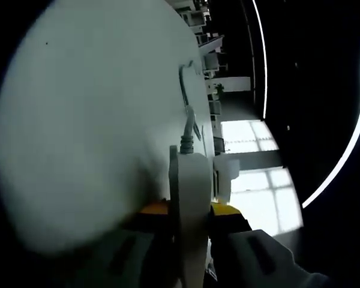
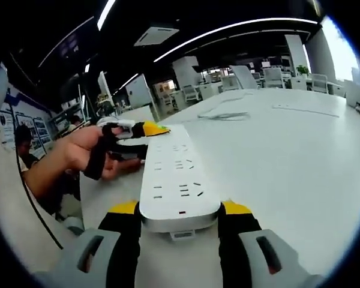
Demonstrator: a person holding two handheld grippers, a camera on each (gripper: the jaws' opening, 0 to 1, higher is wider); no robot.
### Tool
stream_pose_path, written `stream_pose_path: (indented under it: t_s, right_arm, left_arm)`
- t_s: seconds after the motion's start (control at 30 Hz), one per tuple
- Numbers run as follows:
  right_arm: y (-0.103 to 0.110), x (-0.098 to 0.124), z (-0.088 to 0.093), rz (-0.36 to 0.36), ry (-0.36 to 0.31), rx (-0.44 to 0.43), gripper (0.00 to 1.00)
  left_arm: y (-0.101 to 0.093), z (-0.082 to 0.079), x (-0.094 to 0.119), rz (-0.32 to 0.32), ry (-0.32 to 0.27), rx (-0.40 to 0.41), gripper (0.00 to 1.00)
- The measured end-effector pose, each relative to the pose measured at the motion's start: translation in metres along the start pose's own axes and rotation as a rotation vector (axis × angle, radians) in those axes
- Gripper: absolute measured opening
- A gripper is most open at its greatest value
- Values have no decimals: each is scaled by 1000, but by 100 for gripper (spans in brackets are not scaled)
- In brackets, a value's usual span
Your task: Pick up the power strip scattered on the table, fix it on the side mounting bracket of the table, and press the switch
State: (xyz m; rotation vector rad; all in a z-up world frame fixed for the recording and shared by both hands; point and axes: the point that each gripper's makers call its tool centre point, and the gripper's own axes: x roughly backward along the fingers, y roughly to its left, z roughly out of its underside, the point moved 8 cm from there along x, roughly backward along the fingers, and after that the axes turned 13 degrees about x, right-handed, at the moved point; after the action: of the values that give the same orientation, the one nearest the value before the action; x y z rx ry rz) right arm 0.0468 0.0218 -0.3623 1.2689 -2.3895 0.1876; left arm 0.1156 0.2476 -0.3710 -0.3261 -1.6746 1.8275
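White strip is clamped at both ends by my left fingers and right fingers, above the tabletop; next, toward 9 o'clock, seat it on the side bracket.

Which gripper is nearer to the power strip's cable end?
Left. The left gripper clamps the power strip toward the end where its cable leaves; the right gripper clamps the opposite end, by the switch.

Both cameras sit close behind opposite ends of the strip, facing along it; both views share the counter.
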Motion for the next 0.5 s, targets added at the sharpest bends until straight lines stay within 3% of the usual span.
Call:
stream_pose_path:
  t_s: [0.1, 0.27, 0.5]
  right_arm:
    - [1, 0, 0, -7, -18, 34, 47]
    - [1, 5, -9, -8, -104, 36, 51]
    - [1, 13, -16, -8, -164, 35, 52]
  left_arm:
    - [-2, -1, 0, 8, 10, -13, 26]
    - [-3, -3, 1, 18, 17, -29, 26]
    - [-3, -2, 0, 40, 31, -37, 26]
